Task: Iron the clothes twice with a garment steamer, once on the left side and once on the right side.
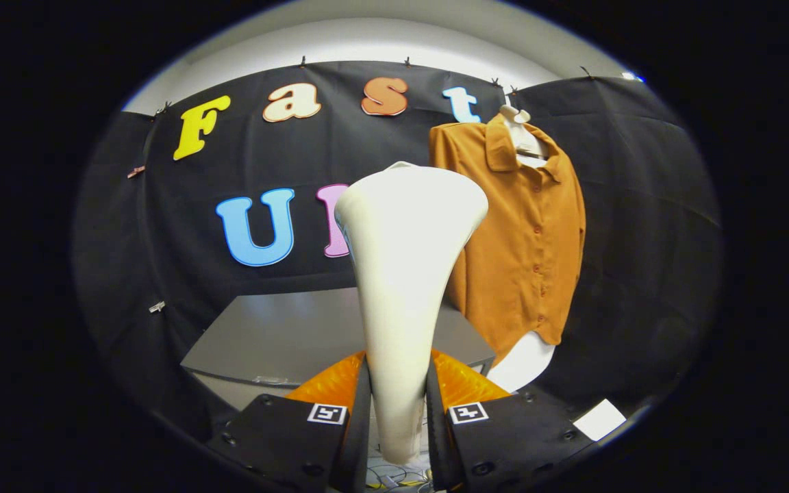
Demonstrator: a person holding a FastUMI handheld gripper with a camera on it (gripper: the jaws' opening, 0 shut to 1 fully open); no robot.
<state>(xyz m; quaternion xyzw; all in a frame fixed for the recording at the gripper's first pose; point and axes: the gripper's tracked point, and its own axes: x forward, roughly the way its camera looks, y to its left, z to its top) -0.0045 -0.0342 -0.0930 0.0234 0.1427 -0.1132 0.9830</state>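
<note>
gripper (398, 383): both fingers squeeze the white steamer (405, 253) | steamer: stands upright | orange shirt (528, 239): hangs beyond it, by the wall

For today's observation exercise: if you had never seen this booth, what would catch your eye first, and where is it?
First, the white garment steamer, held upright between the gripper fingers, which press on its narrow handle from both sides while its wide head flares upward. Next, the orange-brown shirt, hanging buttoned on a white mannequin form beyond the steamer and to its right. A grey table stands behind the fingers.
</note>
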